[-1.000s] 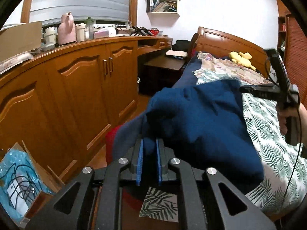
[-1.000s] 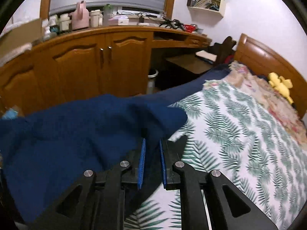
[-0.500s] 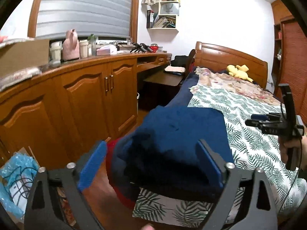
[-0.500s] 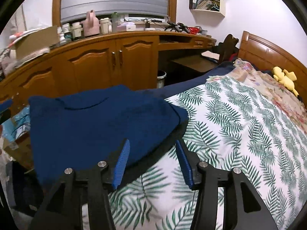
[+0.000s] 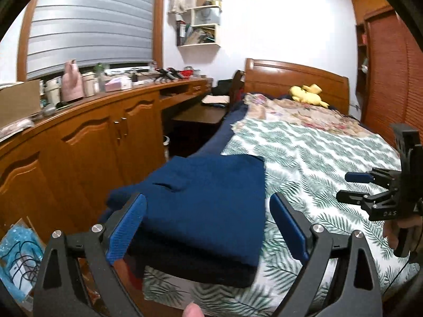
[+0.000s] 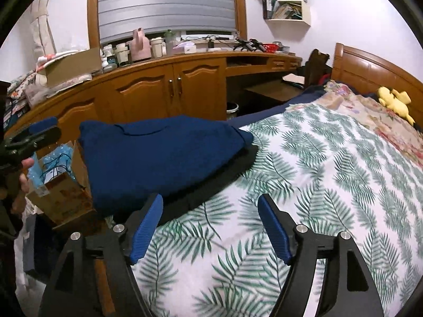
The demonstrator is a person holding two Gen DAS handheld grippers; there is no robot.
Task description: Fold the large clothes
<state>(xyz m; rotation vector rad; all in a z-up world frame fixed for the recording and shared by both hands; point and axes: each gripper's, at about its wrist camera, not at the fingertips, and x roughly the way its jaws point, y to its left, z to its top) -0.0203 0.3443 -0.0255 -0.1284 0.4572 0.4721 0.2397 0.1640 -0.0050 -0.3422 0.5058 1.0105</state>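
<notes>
A navy blue garment (image 5: 206, 198) lies folded on the near left corner of the bed, on top of a darker folded piece (image 5: 201, 266). It also shows in the right wrist view (image 6: 158, 155). My left gripper (image 5: 208, 224) is open and empty, just short of the fold. My right gripper (image 6: 211, 227) is open and empty above the leaf-print bedspread (image 6: 304, 185), to the right of the garment. The right gripper also shows in the left wrist view (image 5: 354, 187), and the left gripper in the right wrist view (image 6: 39, 129).
Wooden cabinets (image 5: 87, 153) with a cluttered top run along the left of the bed. An open cardboard box (image 6: 58, 185) with blue packaging stands on the floor by the bed corner. A yellow plush toy (image 5: 308, 93) lies by the wooden headboard (image 5: 296, 79).
Both grippers were shut on the blue garment a second ago. They let it go onto the bed, opened, and drew back.
</notes>
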